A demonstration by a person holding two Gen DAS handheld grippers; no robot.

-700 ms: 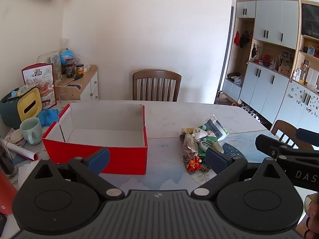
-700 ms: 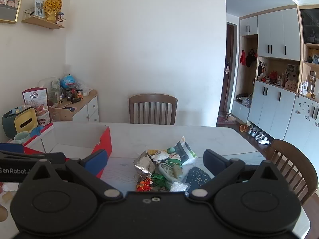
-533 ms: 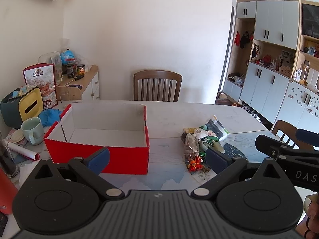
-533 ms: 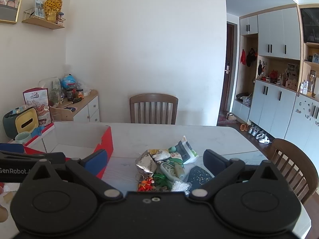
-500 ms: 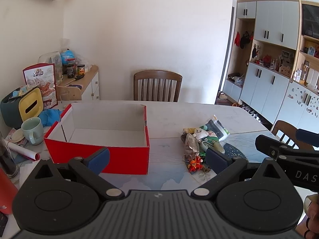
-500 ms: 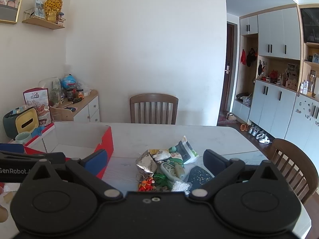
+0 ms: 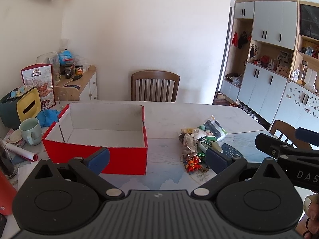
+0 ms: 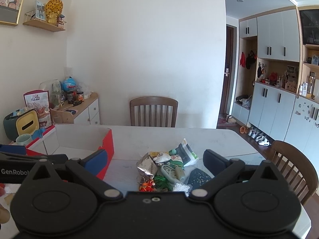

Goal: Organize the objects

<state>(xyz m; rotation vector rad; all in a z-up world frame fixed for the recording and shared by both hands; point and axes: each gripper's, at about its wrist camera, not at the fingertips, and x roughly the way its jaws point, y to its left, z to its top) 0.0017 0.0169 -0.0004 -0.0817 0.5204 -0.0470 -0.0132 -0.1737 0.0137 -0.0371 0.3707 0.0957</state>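
Centrally on the pale marble-patterned table [image 7: 169,119] lies a small heap of mixed objects [image 8: 167,167]: a crinkled silver foil packet [image 8: 146,166], a white-and-green printed snack pouch [image 7: 212,129], a little orange-red figurine on a key ring [image 7: 193,162], a tuft of green tinsel [image 8: 161,180] and a dark blue speckled mat [image 8: 198,177] beneath its right side. To the left of the heap stands an open red cardboard box with a white inside [image 7: 103,127], nothing in it (its near wall faces the cameras).

Both tools hang above the near edge of the table, apart from everything on it. The left gripper [image 7: 157,157] has its blue-padded jaws spread wide with nothing between them, and the right gripper [image 8: 154,159] is likewise spread wide and holds nothing.

Readable writing is scarce: "DAS" in white on the right gripper's black body in the left wrist view, and "GenRobo" on the left gripper's body in the right wrist view. A red-and-white printed bag [image 7: 37,83] at the left wall carries lettering too small to read.
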